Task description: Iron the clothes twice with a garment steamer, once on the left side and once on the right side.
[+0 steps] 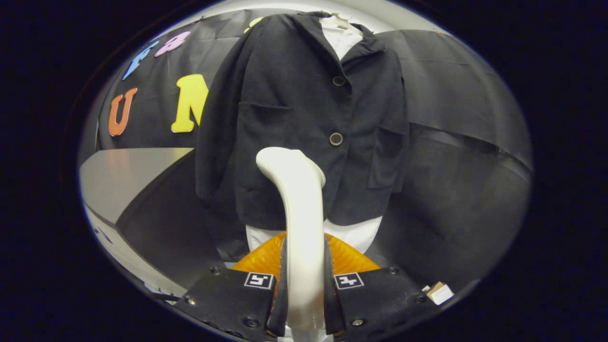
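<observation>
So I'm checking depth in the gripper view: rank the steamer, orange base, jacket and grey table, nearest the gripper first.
1. Steamer: clamped between the gripper fingers.
2. Orange base: just beyond the fingers, behind the steamer.
3. Jacket: hanging ahead.
4. Grey table: off left; too close to the jacket to rank.

The garment steamer (295,209) stands upright between the gripper (304,285) jaws, which press on its handle from both sides. Its head reaches up in front of the lower left half of the jacket (304,118), which hangs beyond it against the booth wall, over a shirt (339,38). A tabletop (123,175) lies to the left of the jacket
</observation>
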### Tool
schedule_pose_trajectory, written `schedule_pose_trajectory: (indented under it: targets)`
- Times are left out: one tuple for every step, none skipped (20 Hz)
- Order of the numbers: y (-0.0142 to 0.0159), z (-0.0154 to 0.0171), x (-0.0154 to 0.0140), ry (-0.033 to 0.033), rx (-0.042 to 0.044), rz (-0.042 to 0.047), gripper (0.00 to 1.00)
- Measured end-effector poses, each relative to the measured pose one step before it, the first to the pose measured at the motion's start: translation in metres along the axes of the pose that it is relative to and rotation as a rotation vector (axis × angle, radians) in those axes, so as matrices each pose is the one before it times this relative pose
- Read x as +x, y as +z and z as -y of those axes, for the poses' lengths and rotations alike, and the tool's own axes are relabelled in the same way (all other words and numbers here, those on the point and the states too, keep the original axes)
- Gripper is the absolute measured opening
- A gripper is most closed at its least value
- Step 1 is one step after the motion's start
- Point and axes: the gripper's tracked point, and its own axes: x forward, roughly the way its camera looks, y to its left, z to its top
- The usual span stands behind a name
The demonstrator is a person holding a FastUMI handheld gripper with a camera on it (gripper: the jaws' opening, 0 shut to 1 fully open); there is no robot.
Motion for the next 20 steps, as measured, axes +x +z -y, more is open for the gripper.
schedule_pose_trajectory:
  targets:
    - [-0.00767, -0.00128, 0.00151, -0.00489, 0.00028, -0.0156, 0.33]
    - [-0.00755, -0.00034, 0.00309, -0.00618, 0.00069, -0.01612, 0.33]
    - [-0.00667, 0.0004, -0.00016, -0.00445, 0.00427, -0.01332, 0.33]
    - [-0.00562, -0.00106, -0.00014, -0.00202, 0.00545, -0.01099, 0.33]
    - [-0.0068, -0.00052, 0.00013, -0.00231, 0.00233, -0.01089, 0.33]
    - [-0.00591, -0.00113, 0.00087, -0.00337, 0.00092, -0.00928, 0.33]
    - [-0.00566, -0.00156, 0.00076, -0.0041, -0.00053, -0.008, 0.33]
    - [-0.00604, -0.00113, 0.00086, -0.00636, -0.00324, -0.00905, 0.33]
    - [-0.00502, -0.00109, 0.00093, -0.00577, -0.00108, -0.00879, 0.33]
    - [-0.00451, -0.00137, 0.00201, -0.0068, -0.00008, -0.01052, 0.33]
    - [-0.00599, -0.00122, 0.00061, -0.00642, 0.00379, -0.01156, 0.33]
    - [-0.00398, -0.00189, 0.00002, -0.00497, 0.00563, -0.01039, 0.33]
    - [-0.00221, -0.00053, 0.00086, -0.00487, 0.00381, -0.00703, 0.33]
    - [-0.0009, -0.00107, -0.00069, -0.00386, 0.00162, -0.00235, 0.33]
    - [0.00008, -0.00015, -0.00148, -0.00599, -0.00267, 0.00068, 0.33]
    - [0.00048, 0.00163, -0.00286, -0.00882, -0.00213, 0.0024, 0.33]
    - [0.00164, 0.00245, -0.0058, -0.00591, 0.00793, 0.00426, 0.33]
    - [0.00598, 0.00263, -0.00802, -0.00382, 0.01763, 0.01126, 0.33]
    - [0.00862, 0.0061, -0.00847, -0.00529, 0.01706, 0.01775, 0.33]
    - [0.01271, 0.00661, -0.01018, -0.00653, 0.01854, 0.02413, 0.33]
